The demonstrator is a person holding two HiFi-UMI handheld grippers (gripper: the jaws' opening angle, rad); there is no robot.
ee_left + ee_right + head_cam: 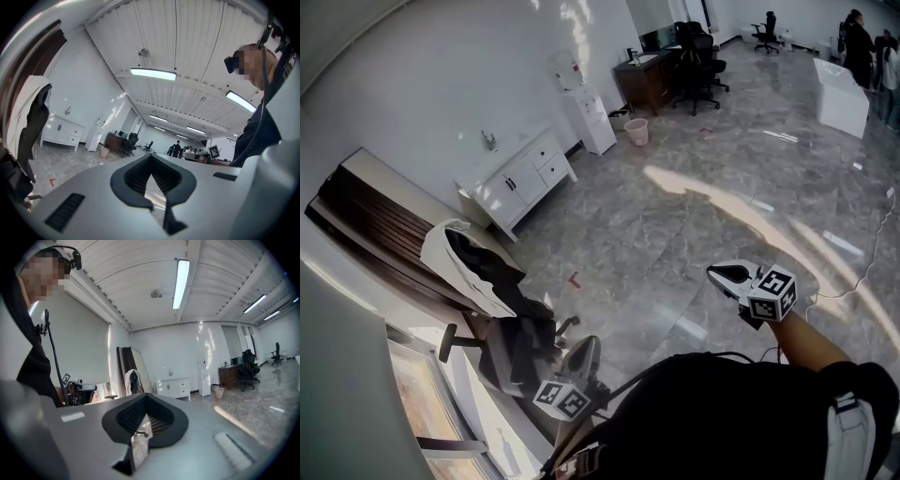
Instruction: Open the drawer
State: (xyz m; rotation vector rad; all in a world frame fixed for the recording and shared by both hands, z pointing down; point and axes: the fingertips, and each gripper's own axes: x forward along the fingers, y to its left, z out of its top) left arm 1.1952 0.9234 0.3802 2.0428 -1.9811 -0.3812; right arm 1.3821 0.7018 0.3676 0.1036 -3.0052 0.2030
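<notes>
Two grey hand-held claws were counted: left claw point(581, 354), right claw point(729, 275). Far ahead of the left claw were tallied one white two-door cabinet point(512, 184) with two drawers point(549, 154), one tall white dispenser point(592, 120), one pink round bin point(637, 131) and one dark wooden desk point(643, 81). Black office chairs: one jacket-draped chair point(514, 330) beside the left claw, and at least two far chairs point(766, 31) well ahead of the right claw.

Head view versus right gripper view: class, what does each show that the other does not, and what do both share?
Only the head view shows the red floor mark. Only the right gripper view shows the ceiling lamp. Both show the white drawer cabinet against the wall and the bin further along it.
</notes>
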